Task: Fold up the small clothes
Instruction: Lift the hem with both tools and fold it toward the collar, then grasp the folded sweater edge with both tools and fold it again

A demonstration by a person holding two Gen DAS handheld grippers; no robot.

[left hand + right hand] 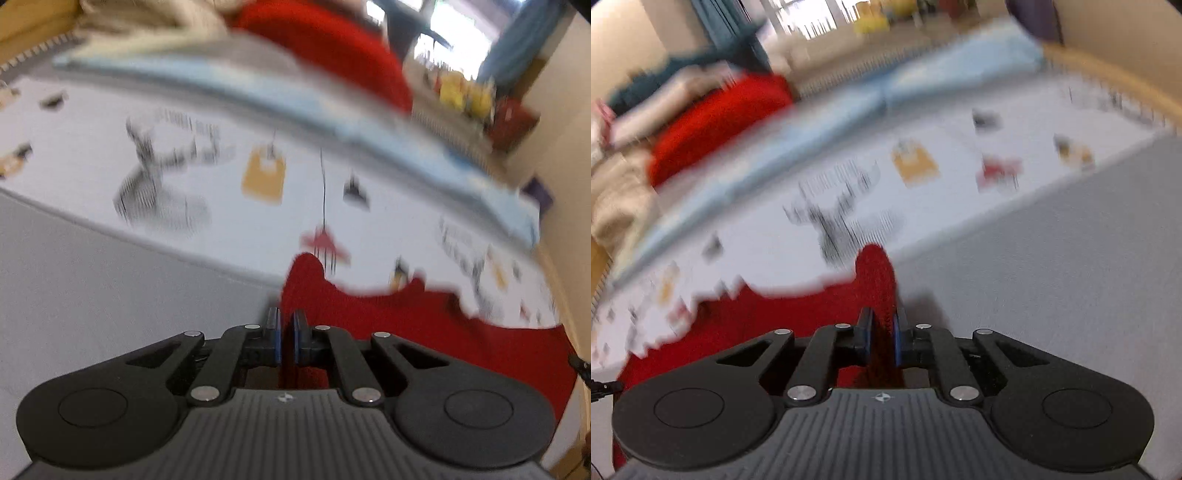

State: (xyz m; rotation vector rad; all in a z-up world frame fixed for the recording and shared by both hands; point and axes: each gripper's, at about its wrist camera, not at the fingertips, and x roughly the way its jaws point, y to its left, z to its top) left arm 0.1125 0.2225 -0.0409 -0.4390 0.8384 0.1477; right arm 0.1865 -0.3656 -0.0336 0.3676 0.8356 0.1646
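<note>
Left gripper (pixel 285 332): jaws nearly closed, pinching one edge of the red cloth (pixel 424 325), fabric visible between the blue pads. Right gripper (pixel 882 332): same, clamped on the opposite edge of the cloth (pixel 746 325), which rides up between its pads. So the cloth hangs between the two grippers, its far edge draped over the printed sheet (pixel 229 229), just past the grey mat (pixel 92 277).

Risks, as I judge them:
- Both grips sit right at the cloth's edge. The bite is thin, so a sharp pull could slip fabric out of one side and the fold goes crooked.
- The far edge looks ragged and uneven in both views (motion blur, so hard to be sure). If the grippers don't travel in step, the cloth skews and the corners won't meet.
- Cloth could drag on the sheet and bunch it, or drop short of the fold line.
- A second red piece (pixel 332 48) lies on the pile at the back beside beige fabric (pixel 147 22). It is well apart from the held cloth, so low snag risk, though an overreach would land on it.

Writing: nothing readable. The sheet has dark lettering-like marks and small yellow, red and black motifs, all smeared by blur. Each gripper body carries a small round emblem with no text.
</note>
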